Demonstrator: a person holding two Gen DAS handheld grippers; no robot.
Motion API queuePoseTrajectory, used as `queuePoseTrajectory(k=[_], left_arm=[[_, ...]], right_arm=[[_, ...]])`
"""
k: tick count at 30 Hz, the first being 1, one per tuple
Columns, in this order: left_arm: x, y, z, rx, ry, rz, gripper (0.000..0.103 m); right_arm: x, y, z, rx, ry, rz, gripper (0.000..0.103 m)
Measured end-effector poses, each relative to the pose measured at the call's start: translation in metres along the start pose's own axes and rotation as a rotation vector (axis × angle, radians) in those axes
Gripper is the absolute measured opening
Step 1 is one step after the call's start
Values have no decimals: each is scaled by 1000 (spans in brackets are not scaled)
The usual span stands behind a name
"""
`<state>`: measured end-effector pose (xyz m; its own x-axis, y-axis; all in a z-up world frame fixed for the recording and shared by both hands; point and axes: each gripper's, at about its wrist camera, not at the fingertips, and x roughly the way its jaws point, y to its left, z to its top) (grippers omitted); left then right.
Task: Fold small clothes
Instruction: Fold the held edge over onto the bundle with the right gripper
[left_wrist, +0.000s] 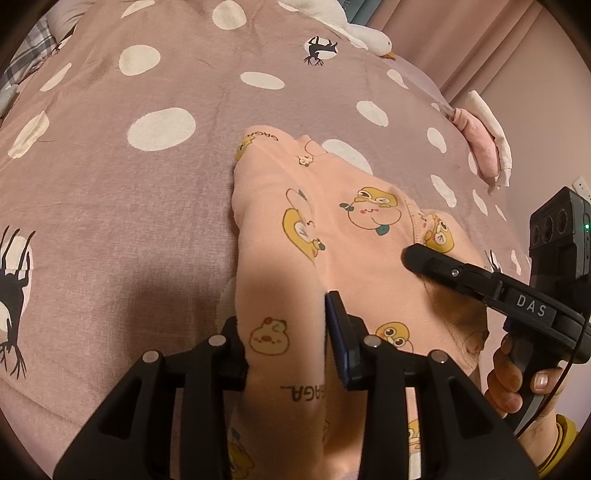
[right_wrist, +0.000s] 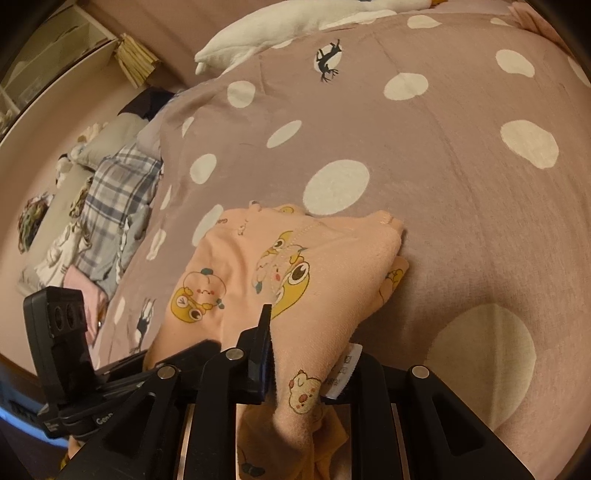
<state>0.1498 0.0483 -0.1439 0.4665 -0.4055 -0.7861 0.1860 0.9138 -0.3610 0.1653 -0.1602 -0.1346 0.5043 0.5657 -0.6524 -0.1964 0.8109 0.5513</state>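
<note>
A small peach garment (left_wrist: 332, 236) printed with yellow cartoon animals lies partly folded on the pink polka-dot bedspread (left_wrist: 147, 206). My left gripper (left_wrist: 284, 332) is shut on the garment's near edge, with cloth bunched between the jaws. My right gripper (right_wrist: 306, 354) is shut on another part of the same garment (right_wrist: 280, 266), near its white care label (right_wrist: 345, 369). In the left wrist view the right gripper (left_wrist: 417, 256) comes in from the right, its finger resting over the cloth. The left gripper's body (right_wrist: 62, 332) shows at the left of the right wrist view.
A folded pink and white garment (left_wrist: 480, 144) lies at the bed's far right edge. A white plush goose (left_wrist: 365, 35) sits at the far side. A plaid cloth (right_wrist: 118, 206) and other clothes are piled beside the bed on the left.
</note>
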Motion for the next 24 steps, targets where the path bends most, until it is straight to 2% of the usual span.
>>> queuePoseTrajectory(k=[13, 24], left_arm=[[-5, 1, -4, 3, -5, 33, 43], [-11, 3, -11, -5, -6, 54, 43]], right_arm=[[-2, -10, -2, 61, 16, 8, 20], [-8, -14, -5, 88, 10, 2, 22]])
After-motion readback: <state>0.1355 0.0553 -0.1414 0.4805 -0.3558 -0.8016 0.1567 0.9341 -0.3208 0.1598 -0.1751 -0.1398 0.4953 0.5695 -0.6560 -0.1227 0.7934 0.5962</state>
